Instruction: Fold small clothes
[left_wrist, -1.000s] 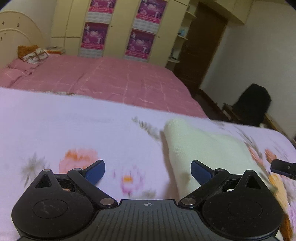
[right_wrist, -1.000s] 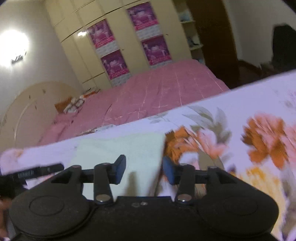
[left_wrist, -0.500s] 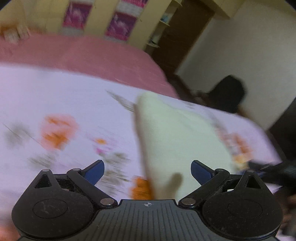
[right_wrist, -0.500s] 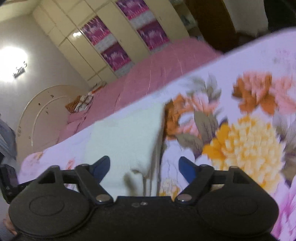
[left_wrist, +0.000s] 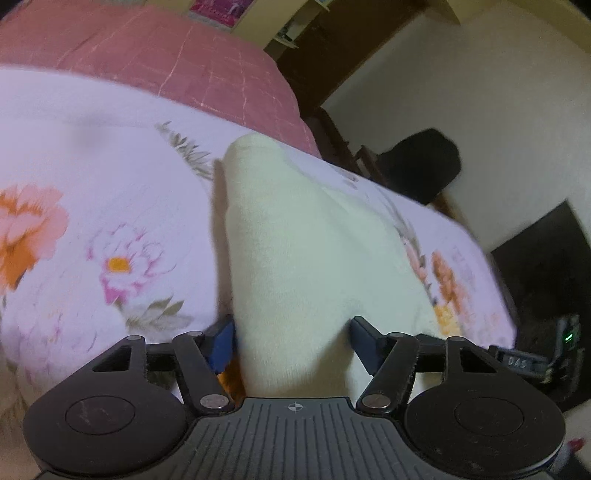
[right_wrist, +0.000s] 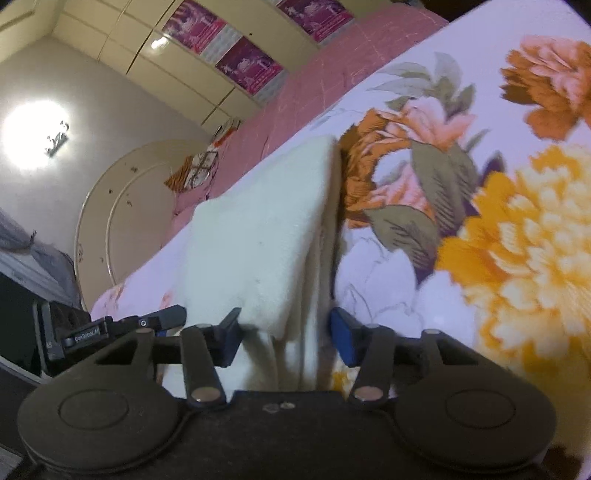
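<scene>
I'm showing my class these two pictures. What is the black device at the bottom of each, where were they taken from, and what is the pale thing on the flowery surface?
No robot here: a person holds a two-finger gripper in each hand, each with a camera looking along its fingers. One picture comes from the left gripper, the other from the right gripper. Between each pair of blue-tipped fingers sits the near edge of a folded cream cloth lying on a floral sheet. The fingers stand apart on either side of the cloth, seemingly not clamped. Behind is a pink bed.
</scene>
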